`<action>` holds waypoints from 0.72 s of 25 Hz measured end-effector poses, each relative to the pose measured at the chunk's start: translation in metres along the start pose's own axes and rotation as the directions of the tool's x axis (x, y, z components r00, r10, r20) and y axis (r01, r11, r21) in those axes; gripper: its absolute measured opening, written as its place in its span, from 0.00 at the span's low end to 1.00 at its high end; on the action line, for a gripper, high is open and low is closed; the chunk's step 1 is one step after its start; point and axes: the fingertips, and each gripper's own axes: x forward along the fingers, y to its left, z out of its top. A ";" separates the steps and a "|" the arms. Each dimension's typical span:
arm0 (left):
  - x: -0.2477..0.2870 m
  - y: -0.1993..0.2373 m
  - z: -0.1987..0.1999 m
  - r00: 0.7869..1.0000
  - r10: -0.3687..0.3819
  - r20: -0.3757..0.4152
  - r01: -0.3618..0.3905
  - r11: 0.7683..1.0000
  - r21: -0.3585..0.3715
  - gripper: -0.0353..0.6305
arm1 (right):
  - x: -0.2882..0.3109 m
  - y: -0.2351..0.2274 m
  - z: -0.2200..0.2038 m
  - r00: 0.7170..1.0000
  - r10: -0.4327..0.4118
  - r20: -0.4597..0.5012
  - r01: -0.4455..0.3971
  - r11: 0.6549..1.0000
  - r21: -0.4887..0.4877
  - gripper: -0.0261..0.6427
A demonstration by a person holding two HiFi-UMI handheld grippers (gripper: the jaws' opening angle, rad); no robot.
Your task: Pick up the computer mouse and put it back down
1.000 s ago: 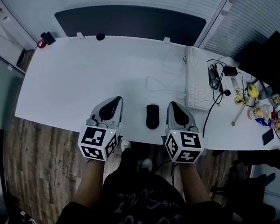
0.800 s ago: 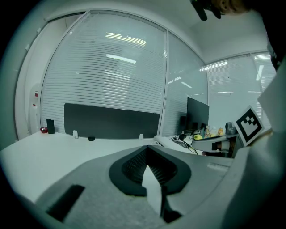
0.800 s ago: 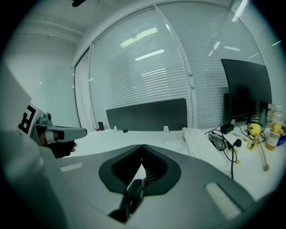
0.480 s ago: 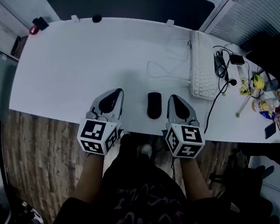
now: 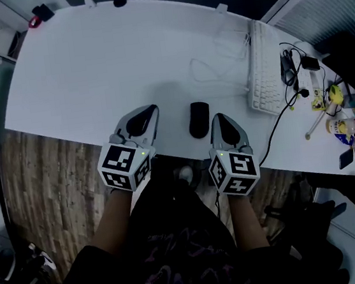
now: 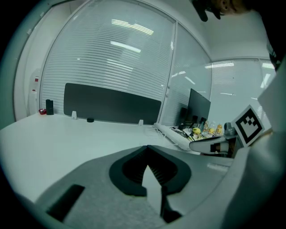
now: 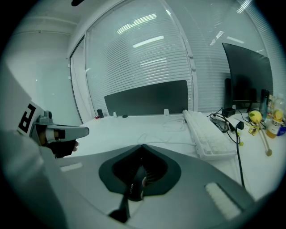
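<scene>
The black computer mouse (image 5: pixel 198 119) lies on the white desk (image 5: pixel 85 72) near its front edge, between my two grippers. My left gripper (image 5: pixel 152 110) hangs over the desk edge to the mouse's left, jaws closed to a point with nothing in them. My right gripper (image 5: pixel 216 118) sits just right of the mouse, also shut and empty. In the right gripper view a dark rounded shape (image 7: pixel 134 188), apparently the mouse, shows through the opening behind the closed jaws. Neither gripper touches the mouse.
A white keyboard (image 5: pixel 260 70) lies to the right with a looped white cable (image 5: pixel 211 76) beside it. Black cables (image 5: pixel 291 73), bottles and small items (image 5: pixel 341 118) crowd the far right. A monitor (image 7: pixel 246 76) stands there. A dark panel (image 6: pixel 111 103) lines the desk's back.
Both grippers have sunk toward the desk's front edge, staying either side of the mouse. The mouse itself has not shifted on the desk.
</scene>
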 end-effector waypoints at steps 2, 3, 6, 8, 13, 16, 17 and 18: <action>0.001 0.002 -0.009 1.000 0.000 -0.015 0.000 1.000 -0.009 0.06 | 0.003 0.001 -0.007 1.000 0.002 -0.015 -0.002 1.000 0.004 0.06; 0.002 0.003 -0.013 1.000 -0.001 -0.023 0.001 1.000 -0.013 0.06 | 0.004 0.002 -0.011 1.000 0.002 -0.023 -0.002 1.000 0.006 0.06; 0.004 0.003 -0.023 0.999 -0.006 -0.040 0.005 1.000 -0.022 0.06 | 0.008 0.003 -0.024 0.999 0.002 -0.049 -0.002 1.000 0.013 0.06; 0.006 0.004 -0.032 0.999 -0.009 -0.054 0.007 1.000 -0.030 0.06 | 0.010 0.003 -0.033 0.998 0.001 -0.066 0.000 1.000 0.014 0.06; 0.009 0.004 -0.049 0.997 -0.014 -0.080 0.010 0.999 -0.047 0.06 | 0.012 0.001 -0.050 0.995 -0.002 -0.099 0.004 1.000 0.020 0.06; 0.012 0.003 -0.054 0.996 -0.019 -0.089 0.014 0.998 -0.053 0.06 | 0.013 -0.001 -0.057 0.993 -0.007 -0.114 0.009 1.000 0.022 0.06; 0.013 0.003 -0.056 0.996 -0.019 -0.093 0.014 0.998 -0.056 0.06 | 0.014 -0.001 -0.059 0.993 -0.007 -0.118 0.010 1.000 0.022 0.06; 0.013 0.003 -0.058 0.995 -0.019 -0.096 0.013 0.998 -0.059 0.06 | 0.014 -0.001 -0.061 0.992 -0.007 -0.122 0.010 1.000 0.022 0.06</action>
